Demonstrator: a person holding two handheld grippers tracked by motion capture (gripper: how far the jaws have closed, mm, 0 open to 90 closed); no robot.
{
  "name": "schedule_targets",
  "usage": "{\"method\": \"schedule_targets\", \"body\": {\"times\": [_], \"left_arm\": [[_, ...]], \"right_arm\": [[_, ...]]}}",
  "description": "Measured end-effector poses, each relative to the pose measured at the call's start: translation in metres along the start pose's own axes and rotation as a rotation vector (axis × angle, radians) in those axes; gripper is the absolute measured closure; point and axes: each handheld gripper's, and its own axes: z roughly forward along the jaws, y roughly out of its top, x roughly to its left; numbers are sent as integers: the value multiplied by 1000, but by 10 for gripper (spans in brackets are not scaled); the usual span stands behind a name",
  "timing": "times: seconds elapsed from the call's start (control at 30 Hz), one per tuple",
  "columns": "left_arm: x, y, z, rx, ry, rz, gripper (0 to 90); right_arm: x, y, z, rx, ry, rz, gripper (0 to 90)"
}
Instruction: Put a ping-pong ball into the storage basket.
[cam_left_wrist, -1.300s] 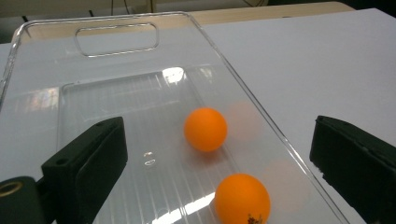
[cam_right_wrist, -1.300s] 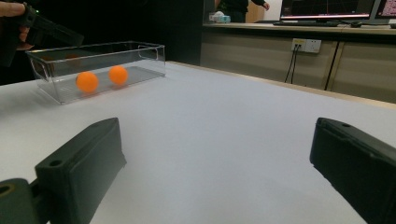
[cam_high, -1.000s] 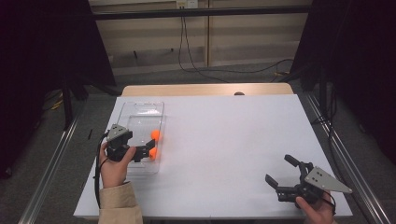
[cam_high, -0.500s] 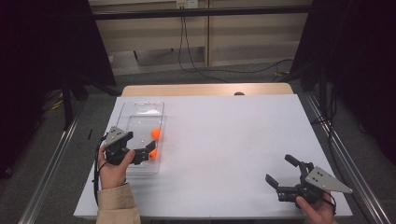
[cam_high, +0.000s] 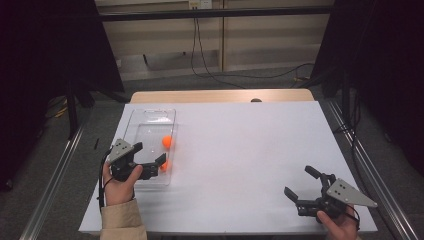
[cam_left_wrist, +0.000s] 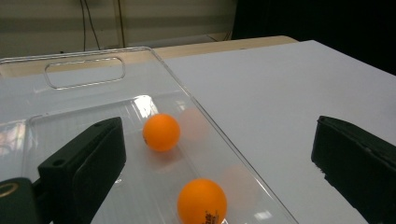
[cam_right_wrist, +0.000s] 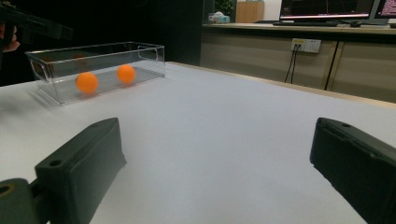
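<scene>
Looking over the scene, largest thing first:
Desk (cam_high: 240, 150): white top, bare through the middle; wooden strip along the far edge.
Tray (cam_high: 150, 125): clear plastic, long and narrow, at the left of the desk, handle cut-out at its far end; open on top.
Left claw (cam_high: 150, 160): held over the near end of the tray, jaws wide apart, nothing between them; in the left claw's own view the jaws straddle the tray's right wall, one over the tray floor, the other over the bare desk.
Right claw (cam_high: 304, 186): near the front right corner of the desk, well apart from the tray, jaws wide apart and empty, pointed toward the tray across the desk.
Far ball (cam_high: 167, 141): orange, on the tray floor about midway along, close to the right wall.
Near ball (cam_left_wrist: 202, 202): orange, with small print on it, on the tray floor just below the left claw, touching neither jaw.
Change since a second ago: left claw drawn slightly back toward the near end of the tray; near ball now lying free beneath it; right claw unmoved.
Meaning for the work: likely a ball just dropped into the tray; both balls in view now inside it, none left out on the desk, so this placing looks done.
</scene>
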Motion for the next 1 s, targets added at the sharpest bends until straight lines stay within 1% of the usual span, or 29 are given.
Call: {"method": "schedule_targets", "body": {"times": [0.1, 0.13, 0.17, 0.33, 0.47, 0.57, 0.7, 1.0], "left_arm": [[-1, -1, -1, -2, -4, 7, 31], [-1, -2, -1, -8, -8, 4, 31], [-1, -3, -1, -1, -7, 8, 32], [-2, -6, -2, -1, -9, 26, 31], [-4, -6, -3, -14, -1, 31, 31], [-4, -6, -5, -23, -4, 39, 31], [-5, -8, -7, -23, -8, 53, 31], [-5, -12, -9, -40, -11, 58, 32]], "right_arm": [[0, 0, 0, 0, 0, 1, 22], [0, 0, 0, 0, -1, 0, 22], [0, 0, 0, 0, 0, 0, 22], [0, 0, 0, 1, -1, 1, 22], [0, 0, 0, 2, 0, -1, 22], [0, 0, 0, 1, -1, -2, 22], [0, 0, 0, 2, 1, -3, 22], [0, 0, 0, 2, -1, -3, 22]]}}
